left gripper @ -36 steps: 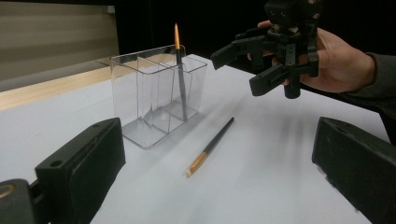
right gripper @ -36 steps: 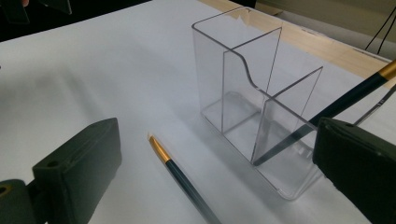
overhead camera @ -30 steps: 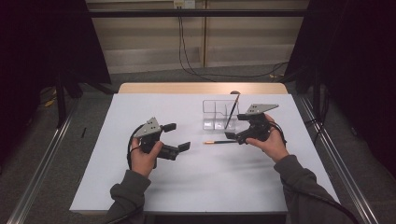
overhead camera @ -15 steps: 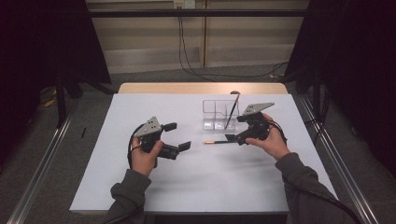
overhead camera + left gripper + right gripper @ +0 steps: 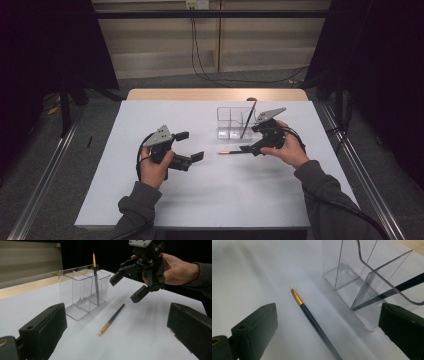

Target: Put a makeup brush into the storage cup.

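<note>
While brush (image 5: 231, 152) unmoved, right tool (image 5: 256, 140) lower.

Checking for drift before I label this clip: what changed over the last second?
Almost nothing. The right claw hangs open over the dark paintbrush with the gold ferrule lying on the white table, without gripping it. The left claw stayed open, and the clear plastic organiser kept its one upright brush.

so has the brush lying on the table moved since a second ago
No. The brush lies in the same spot on the table, just in front of the clear holder, as before.
</note>
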Available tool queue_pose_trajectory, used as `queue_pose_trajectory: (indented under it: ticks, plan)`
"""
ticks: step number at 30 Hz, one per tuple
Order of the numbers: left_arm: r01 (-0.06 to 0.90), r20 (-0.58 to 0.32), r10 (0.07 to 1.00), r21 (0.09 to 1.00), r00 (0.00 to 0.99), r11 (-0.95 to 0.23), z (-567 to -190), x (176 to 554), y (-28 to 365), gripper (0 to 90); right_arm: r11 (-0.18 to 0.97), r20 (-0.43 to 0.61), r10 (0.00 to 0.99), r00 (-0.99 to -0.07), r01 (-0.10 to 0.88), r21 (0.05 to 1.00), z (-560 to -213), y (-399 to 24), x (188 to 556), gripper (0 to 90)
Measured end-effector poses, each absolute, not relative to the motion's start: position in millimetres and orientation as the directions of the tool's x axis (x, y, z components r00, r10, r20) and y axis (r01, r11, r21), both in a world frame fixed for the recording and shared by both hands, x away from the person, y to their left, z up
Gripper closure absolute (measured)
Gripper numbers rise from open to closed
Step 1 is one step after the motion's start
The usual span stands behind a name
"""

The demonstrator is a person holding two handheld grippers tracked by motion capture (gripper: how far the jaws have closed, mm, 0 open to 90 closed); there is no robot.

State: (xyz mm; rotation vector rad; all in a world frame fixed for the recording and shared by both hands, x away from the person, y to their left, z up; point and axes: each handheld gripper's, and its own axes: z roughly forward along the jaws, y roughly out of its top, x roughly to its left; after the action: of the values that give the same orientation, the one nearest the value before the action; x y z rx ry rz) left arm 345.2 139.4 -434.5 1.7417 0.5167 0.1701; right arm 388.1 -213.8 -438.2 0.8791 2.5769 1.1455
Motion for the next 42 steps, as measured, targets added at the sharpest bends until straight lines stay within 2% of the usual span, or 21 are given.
queue_pose_trajectory:
  ticks: [12,24,42]
  plan:
    - [0.248,-0.165,0.428,0.958,0.889,-0.146,-434,345,140,2.4,0.640,0.026,0.549,-0.836,0.440,0.630,-442,-203,393,3.5]
    - [0.248,-0.163,0.429,0.957,0.889,-0.150,-433,345,140,2.4,0.706,0.031,0.522,-0.853,0.452,0.545,-445,-195,396,5.2]
    - [0.246,-0.161,0.426,0.957,0.891,-0.153,-434,345,141,2.4,0.805,-0.025,0.469,-0.883,0.416,0.424,-446,-185,400,7.6]
